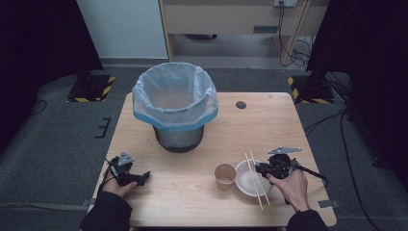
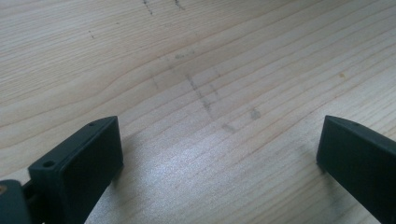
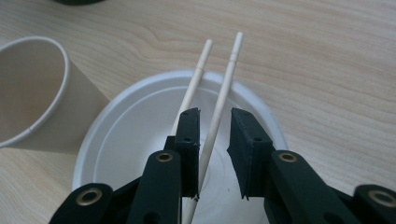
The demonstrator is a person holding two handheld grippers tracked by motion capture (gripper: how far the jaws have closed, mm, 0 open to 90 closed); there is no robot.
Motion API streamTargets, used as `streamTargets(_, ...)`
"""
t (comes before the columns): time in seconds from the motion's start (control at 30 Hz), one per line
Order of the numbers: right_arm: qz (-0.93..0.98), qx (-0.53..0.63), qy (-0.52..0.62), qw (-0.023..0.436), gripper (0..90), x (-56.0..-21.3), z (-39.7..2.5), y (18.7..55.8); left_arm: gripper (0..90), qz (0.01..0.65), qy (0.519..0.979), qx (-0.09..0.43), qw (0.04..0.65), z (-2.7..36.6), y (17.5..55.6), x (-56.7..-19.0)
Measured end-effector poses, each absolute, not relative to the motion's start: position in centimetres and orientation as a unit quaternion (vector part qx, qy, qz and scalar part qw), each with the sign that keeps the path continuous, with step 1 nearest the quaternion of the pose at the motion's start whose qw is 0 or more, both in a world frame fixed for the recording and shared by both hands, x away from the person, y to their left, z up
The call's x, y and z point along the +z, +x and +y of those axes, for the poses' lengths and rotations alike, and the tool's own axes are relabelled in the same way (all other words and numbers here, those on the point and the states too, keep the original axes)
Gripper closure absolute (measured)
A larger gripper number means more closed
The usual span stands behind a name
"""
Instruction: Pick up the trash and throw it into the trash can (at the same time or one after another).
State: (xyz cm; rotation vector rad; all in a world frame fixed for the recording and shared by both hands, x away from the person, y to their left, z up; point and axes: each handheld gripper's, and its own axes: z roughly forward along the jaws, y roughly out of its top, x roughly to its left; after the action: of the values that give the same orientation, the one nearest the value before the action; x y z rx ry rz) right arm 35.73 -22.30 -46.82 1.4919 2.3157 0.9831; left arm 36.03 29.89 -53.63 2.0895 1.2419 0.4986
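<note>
A white paper bowl [image 1: 246, 186] sits near the table's front right with two wooden chopsticks [image 1: 255, 179] lying across it. Just to its left stands a brown paper cup [image 1: 224, 174]. My right gripper [image 1: 260, 168] hovers low over the bowl. In the right gripper view its jaws [image 3: 215, 114] stand narrowly open around one chopstick [image 3: 229, 70], which leans on the left jaw. The other chopstick [image 3: 200, 70] runs outside that jaw, above the bowl [image 3: 130, 135], with the cup [image 3: 32, 93] at the left. My left gripper [image 1: 144, 177] rests open on bare wood [image 2: 219, 135] at the front left.
A dark bin lined with a pale blue bag [image 1: 175, 103] stands at the table's back centre-left. A small dark round grommet [image 1: 241, 104] sits in the tabletop behind the bowl. The wooden table [image 1: 183, 192] has bare space between the two hands.
</note>
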Motion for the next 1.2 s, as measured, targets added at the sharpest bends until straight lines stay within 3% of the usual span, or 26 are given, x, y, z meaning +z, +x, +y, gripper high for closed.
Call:
streamTargets(0.57,0.788,0.309,0.525,0.089,85.4,-47.5,-21.9,35.7,0.0,0.474,0.796,0.19,0.324,29.9,36.0,-53.6)
streamTargets(1.2,0.75,0.378,0.531,0.116,85.9,-45.3,-23.9,35.8,0.0,0.474,0.797,0.19,0.324,29.9,36.0,-53.6)
